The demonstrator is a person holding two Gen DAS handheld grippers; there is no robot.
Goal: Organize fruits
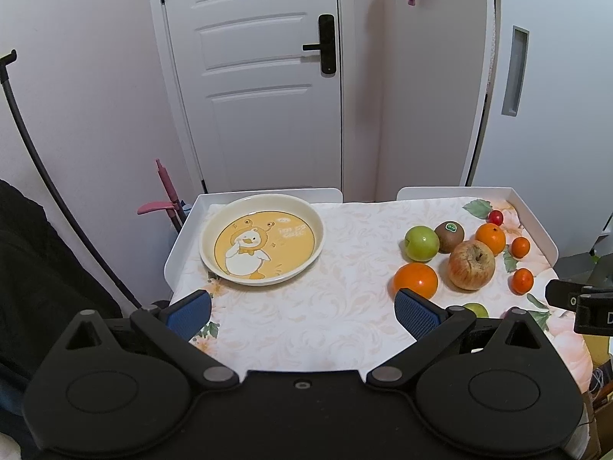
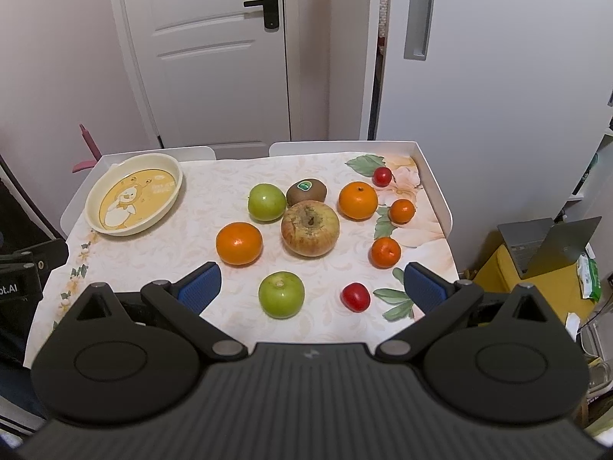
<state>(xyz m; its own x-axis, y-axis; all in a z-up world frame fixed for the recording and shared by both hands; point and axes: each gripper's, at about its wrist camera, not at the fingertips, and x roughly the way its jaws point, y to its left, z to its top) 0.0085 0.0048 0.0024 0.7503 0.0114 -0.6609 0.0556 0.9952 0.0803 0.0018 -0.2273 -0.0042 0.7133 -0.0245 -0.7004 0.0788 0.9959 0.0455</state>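
Note:
A cream plate with a yellow duck picture (image 1: 262, 239) (image 2: 134, 193) sits empty at the table's far left. Fruits lie on the right half: a big reddish apple (image 2: 310, 227) (image 1: 471, 264), green apples (image 2: 267, 202) (image 2: 281, 294), oranges (image 2: 239, 243) (image 2: 358, 200), small tangerines (image 2: 385, 252) (image 2: 402, 211), a kiwi (image 2: 306, 191) and red cherry tomatoes (image 2: 355, 297) (image 2: 382, 176). My left gripper (image 1: 302, 312) is open and empty above the table's front, between plate and fruits. My right gripper (image 2: 312, 287) is open and empty, with the near green apple and a tomato between its fingers' span.
The table has a floral cloth (image 2: 214, 191) and raised white edges (image 2: 433, 180). A white door (image 1: 264, 76) and wall stand behind. A laptop on a yellow box (image 2: 544, 253) sits to the right of the table. A pink-handled tool (image 1: 164, 195) leans at the far left.

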